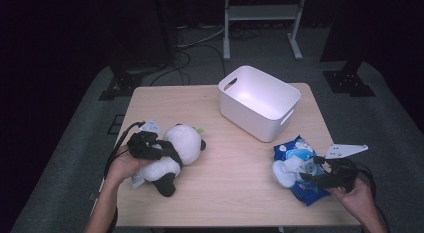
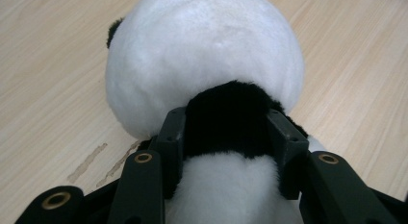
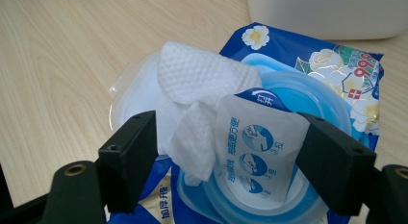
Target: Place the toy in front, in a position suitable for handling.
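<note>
A black-and-white panda plush point(image 1: 182, 143) lies on its side at the left of the wooden table point(image 1: 235, 168). My left gripper point(image 1: 165, 150) is shut on it. In the left gripper view its jaws point(image 2: 226, 132) squeeze the black band of fur below the white head point(image 2: 202, 56). At the right lies a blue pack of wet wipes point(image 1: 290, 152) with its lid open. My right gripper point(image 1: 310, 173) is at the pack, and its jaws point(image 3: 226, 152) stand wide on either side of a pulled-up white wipe point(image 3: 202, 75) and the peeled seal flap point(image 3: 255, 147), not pinching them.
A white plastic bin point(image 1: 250, 118) with handle slots stands at the back middle-right of the table. Bare wood lies between the panda and the pack. Beyond the table are grey floor, cables and a metal frame point(image 1: 260, 23).
</note>
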